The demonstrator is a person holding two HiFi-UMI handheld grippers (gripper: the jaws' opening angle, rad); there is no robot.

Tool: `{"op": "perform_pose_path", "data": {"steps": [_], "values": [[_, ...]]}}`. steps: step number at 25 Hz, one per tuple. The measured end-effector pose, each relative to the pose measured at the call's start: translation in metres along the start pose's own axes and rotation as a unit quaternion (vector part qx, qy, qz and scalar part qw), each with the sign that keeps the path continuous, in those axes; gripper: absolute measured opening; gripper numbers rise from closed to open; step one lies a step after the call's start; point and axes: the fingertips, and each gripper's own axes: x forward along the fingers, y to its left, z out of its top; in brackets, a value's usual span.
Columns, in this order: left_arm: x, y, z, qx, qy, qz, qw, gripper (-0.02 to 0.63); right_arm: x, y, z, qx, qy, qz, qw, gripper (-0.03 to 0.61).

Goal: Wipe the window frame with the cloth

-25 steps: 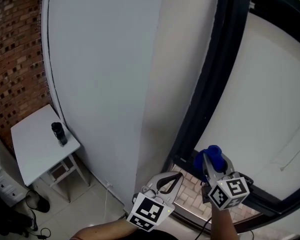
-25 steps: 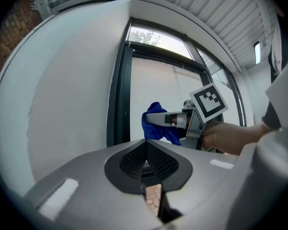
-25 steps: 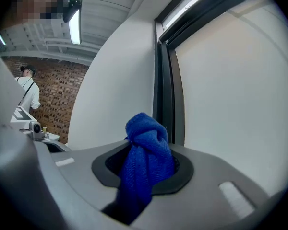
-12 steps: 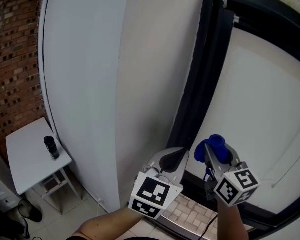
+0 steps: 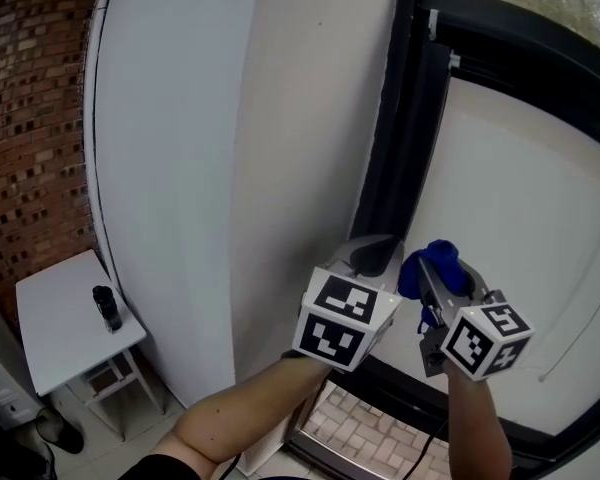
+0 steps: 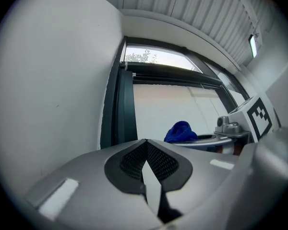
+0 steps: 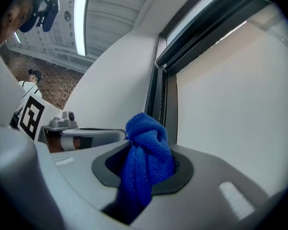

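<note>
- Far left of the head view: a brick wall (image 5: 25, 118). Below it, at lower left, a small white table (image 5: 55, 333) with a dark bottle (image 5: 107, 309) standing on top. No part in this job.
- Left of middle: a big white wall (image 5: 200, 148), plain and bare.
- Lower middle: the left gripper (image 5: 375, 256), held up just beside the dark frame. Jaws pressed together with nothing between them. Probably just waiting, not helping with the wipe.
- Middle, from the top edge down: the dark window frame (image 5: 388, 138), the thing to clean. No streaks or wet marks to see on it, so no way to tell clean parts from dirty ones.
- Just right of that, lower middle: the right gripper (image 5: 440, 273), jaws squeezed on the blue cloth (image 5: 438, 263). Cloth bunched into a ball, poking out past the jaw tips.
- In the right gripper view: frame straight ahead, just above the cloth. Close to the upright bar, but touching or not, hard to say.
- Right side of the head view: the pale window panel (image 5: 520, 208), smooth and flat.
- Best guess about the job: getting ready done, with cloth in the jaws and up at the frame. Probably most of the rubbing left to do: the long upright bar and the top bar at upper right.
</note>
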Motion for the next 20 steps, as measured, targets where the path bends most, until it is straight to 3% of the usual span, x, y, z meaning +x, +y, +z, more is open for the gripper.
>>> {"op": "perform_pose_path", "data": {"steps": [9, 12, 20], "values": [[0.045, 0.014, 0.056, 0.038, -0.006, 0.011, 0.9992, -0.006, 0.016, -0.022, 0.053, -0.027, -0.006, -0.029, 0.999, 0.108], [0.052, 0.024, 0.074, 0.024, -0.009, 0.014, 0.9996, -0.006, 0.02, -0.028, 0.076, -0.034, -0.014, -0.032, 0.999, 0.109], [0.063, 0.036, 0.127, 0.032, -0.034, 0.027, 0.9986, -0.006, 0.033, -0.037, 0.145, -0.072, -0.034, -0.033, 0.996, 0.107]]}}
